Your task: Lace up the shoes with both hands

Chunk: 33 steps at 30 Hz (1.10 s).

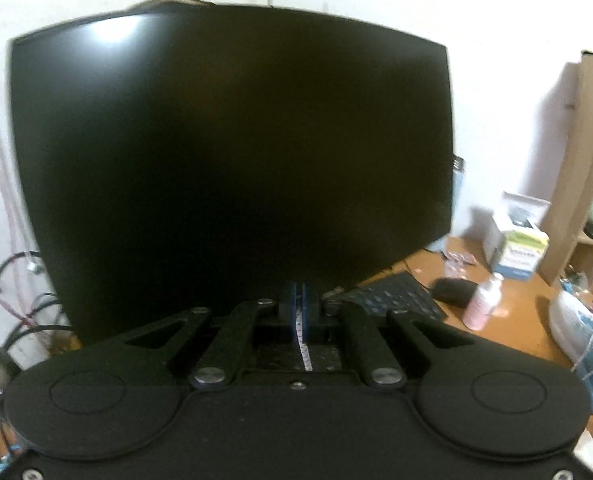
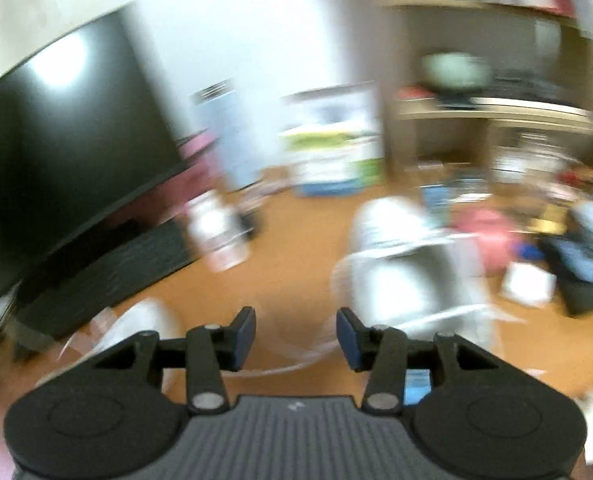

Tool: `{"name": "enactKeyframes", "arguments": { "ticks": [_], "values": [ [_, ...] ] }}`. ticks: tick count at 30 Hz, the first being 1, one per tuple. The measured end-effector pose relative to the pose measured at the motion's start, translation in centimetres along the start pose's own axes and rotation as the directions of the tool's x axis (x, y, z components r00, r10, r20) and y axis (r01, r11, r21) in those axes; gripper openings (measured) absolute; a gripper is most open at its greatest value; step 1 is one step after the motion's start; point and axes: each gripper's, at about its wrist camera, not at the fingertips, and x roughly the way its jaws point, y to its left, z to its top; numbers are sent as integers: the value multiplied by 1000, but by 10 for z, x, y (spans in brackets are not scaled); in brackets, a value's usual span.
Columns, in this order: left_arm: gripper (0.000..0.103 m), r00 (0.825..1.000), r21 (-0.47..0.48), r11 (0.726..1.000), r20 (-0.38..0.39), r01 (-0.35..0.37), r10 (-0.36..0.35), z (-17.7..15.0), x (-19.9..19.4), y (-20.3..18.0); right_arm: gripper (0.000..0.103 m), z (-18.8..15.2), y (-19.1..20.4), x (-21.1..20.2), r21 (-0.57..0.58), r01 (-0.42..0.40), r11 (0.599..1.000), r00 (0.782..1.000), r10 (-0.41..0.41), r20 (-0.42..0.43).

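Left gripper (image 1: pixel 300 300): jaws fully closed, pinching a white lace (image 1: pixel 305 354). The shoe (image 1: pixel 576 332) lies far right of it, cut off by the frame edge. Right gripper (image 2: pixel 295 334): jaws apart, nothing between the pads. The view is heavily blurred; a white shoe shape (image 2: pixel 400 264) sits ahead, right of the jaws.

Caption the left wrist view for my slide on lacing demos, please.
Left gripper shut on a white shoelace, facing a dark monitor, shoe at right.

No legible txt anywhere; print on the box (image 1: pixel 522 246) by the monitor (image 1: pixel 232 152) too blurred.
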Motion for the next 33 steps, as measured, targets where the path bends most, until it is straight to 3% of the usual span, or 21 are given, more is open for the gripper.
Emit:
{"name": "enactKeyframes", "arguments": {
  "ticks": [4,5,7,9,10,14,17,20,21,22,26,27,28,30,33],
  "values": [
    [0,999,25,999,-11,30,-30,1,7,-20,46,6,-53,-2,264,30,964,999,-32,3],
    [0,999,29,999,-11,35,-35,2,8,-23,46,4,-69,1,379,13,925,1000,-12,-6],
    [0,999,37,998,-11,42,-42,4,11,-31,46,-6,-98,7,585,-20,811,999,32,-10],
    [0,999,44,998,-13,48,-47,5,12,-37,46,-19,-120,14,741,-46,670,998,68,0],
    [0,999,48,998,-14,50,-50,5,11,-39,46,-22,-123,18,772,-44,635,998,66,3],
    [0,999,55,997,-16,52,-51,5,13,-44,46,-40,-143,38,900,-51,432,997,78,19],
    [0,999,54,997,-14,48,-48,5,11,-44,42,-47,-153,52,938,-42,345,996,88,12],
    [0,999,54,998,-11,44,-44,5,10,-42,23,-49,-155,57,946,-55,319,995,95,26],
    [0,999,53,998,-10,42,-42,4,10,-41,5,-49,-155,57,945,-57,323,995,91,29],
    [0,999,51,998,-7,40,-40,5,8,-40,3,-49,-154,58,943,-58,329,996,86,32],
    [0,998,52,997,35,52,-53,13,-4,-37,3,-22,-139,29,860,-123,494,992,52,113],
    [0,997,50,997,51,61,-64,18,-9,-36,3,7,-122,8,759,-195,621,979,69,194],
    [0,994,48,996,75,78,-81,26,-14,-36,3,27,-108,-7,693,-248,677,963,98,249],
    [0,987,53,994,126,98,-104,43,-24,-36,3,65,-82,-33,567,-347,747,923,167,346],
    [0,966,59,990,219,131,-141,73,-41,-36,3,117,-41,-71,377,-478,793,838,284,465]
  ]
}}
